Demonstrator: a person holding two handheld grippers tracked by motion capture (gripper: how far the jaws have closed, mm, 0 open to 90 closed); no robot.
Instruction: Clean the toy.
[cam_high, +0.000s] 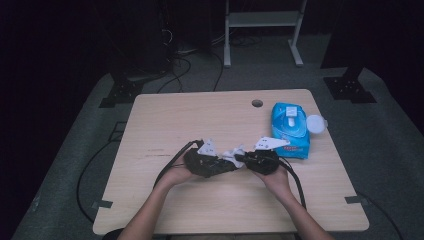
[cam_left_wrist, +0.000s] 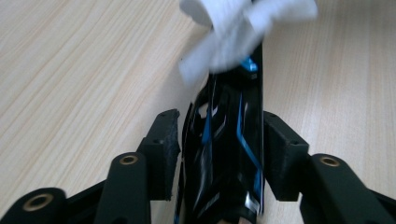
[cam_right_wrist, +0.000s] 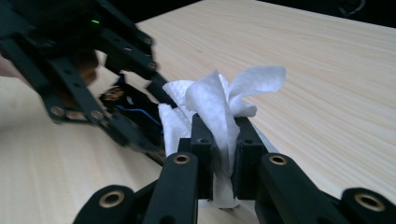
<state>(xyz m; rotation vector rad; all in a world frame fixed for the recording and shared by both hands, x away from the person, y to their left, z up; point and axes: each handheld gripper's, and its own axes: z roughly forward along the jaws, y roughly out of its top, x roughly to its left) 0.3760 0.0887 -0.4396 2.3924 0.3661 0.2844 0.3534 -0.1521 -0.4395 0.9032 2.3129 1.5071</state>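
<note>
Wiping black glossy object (cam_left_wrist: 224, 154) between loosened left tongs (cam_left_wrist: 222, 135); right tongs (cam_right_wrist: 223, 140) clench white wipe (cam_right_wrist: 215, 105) against its tip, over desk (cam_high: 200, 115).

A table (cam_high: 165, 115) carries everything. Near its right edge lies a pack of wipes (cam_high: 289, 131), with a round lid (cam_high: 315, 124) just beside it on the right. A hole (cam_high: 257, 103) sits near the far edge. Toward the middle, nearer the front edge, the left tool (cam_high: 227, 162) and right tool (cam_high: 241, 159) meet, a wipe (cam_high: 233, 152) between them, a dark flat packet (cam_left_wrist: 224, 149) standing in the left tool.
</note>
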